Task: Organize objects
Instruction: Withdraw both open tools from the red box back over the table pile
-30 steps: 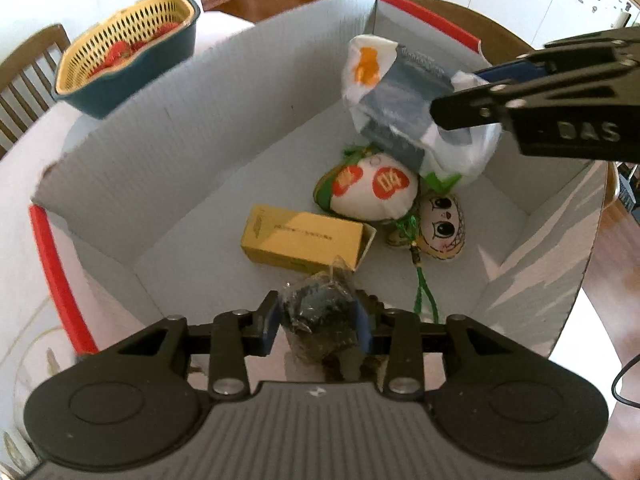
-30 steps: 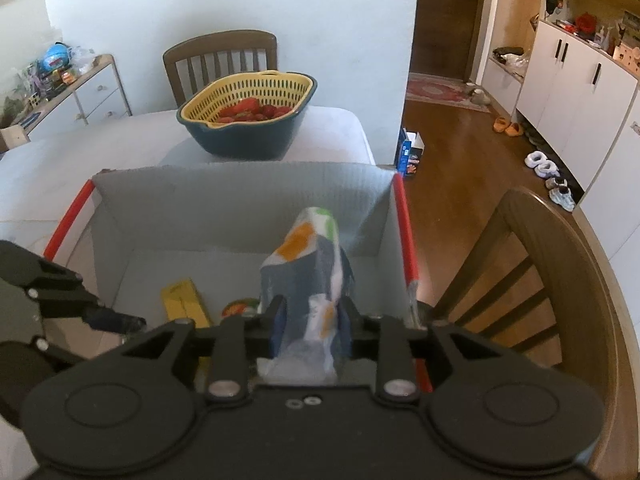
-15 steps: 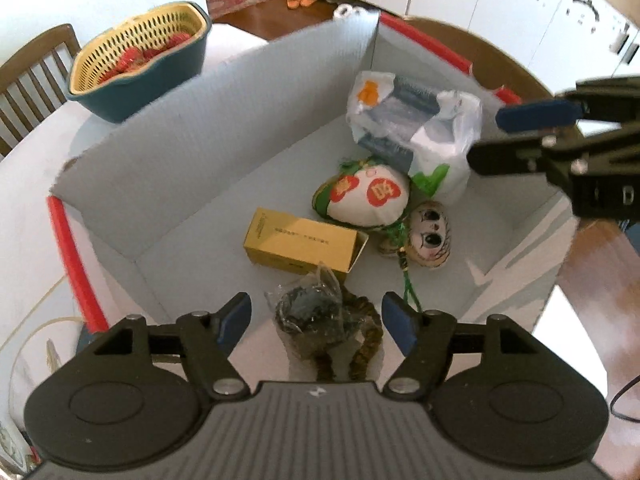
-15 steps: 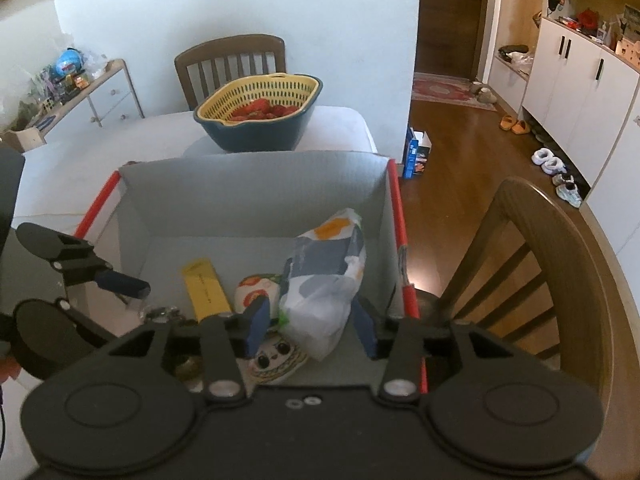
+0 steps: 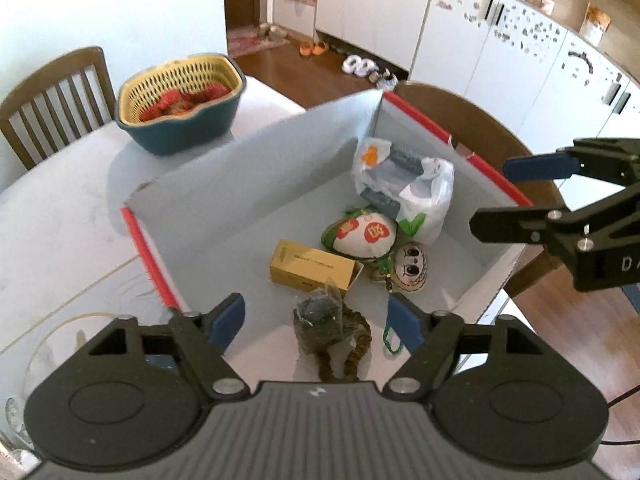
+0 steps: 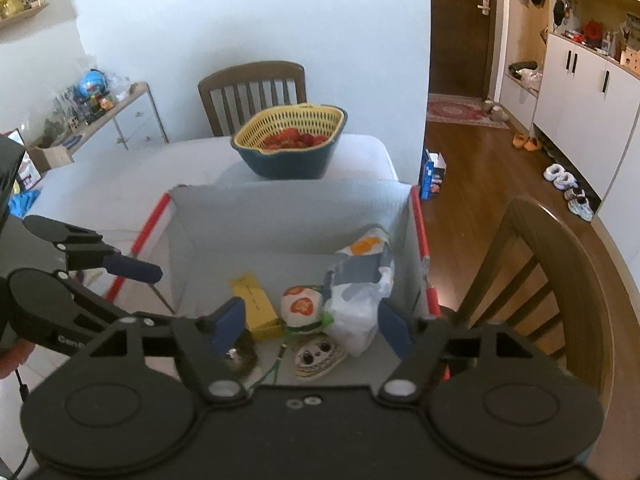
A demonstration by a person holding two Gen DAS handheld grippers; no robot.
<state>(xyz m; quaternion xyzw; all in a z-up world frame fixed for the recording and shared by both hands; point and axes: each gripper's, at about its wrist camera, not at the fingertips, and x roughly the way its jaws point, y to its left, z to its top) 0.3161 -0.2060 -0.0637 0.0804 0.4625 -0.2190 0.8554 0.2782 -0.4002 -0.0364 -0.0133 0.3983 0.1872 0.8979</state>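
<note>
Both grippers are shown above an open grey box (image 5: 224,184) with red-edged flaps, which is set on a white desk (image 5: 60,208). Left gripper (image 5: 316,320): its blue-padded jaws have just been opening and are spread wide, with nothing pressed between them; a small clear bag of dark contents (image 5: 320,316) is seen lying on the box floor below the gap, with a dark braided cord (image 5: 356,348) beside it. Right gripper (image 6: 308,324): its jaws have likewise just been opening and stand apart, clear of the white plastic bag (image 6: 360,292), which is seen resting in the box's right-hand corner against the wall.

Next on the box floor, a yellow carton (image 5: 312,268) is seen just beyond the small bag. A round plush with red patches (image 5: 360,236) is placed to its right, touching the plastic bag, and a flat face-printed charm (image 5: 410,268) on a green cord lies just beside the plush.

Beyond the box, a teal bowl holding a yellow strainer (image 6: 292,140) of red fruit is set on the desk. A wooden chair (image 6: 252,96) is seen behind it, against a pale wall, and a second chair (image 6: 532,280) stands at the right of the box.
</note>
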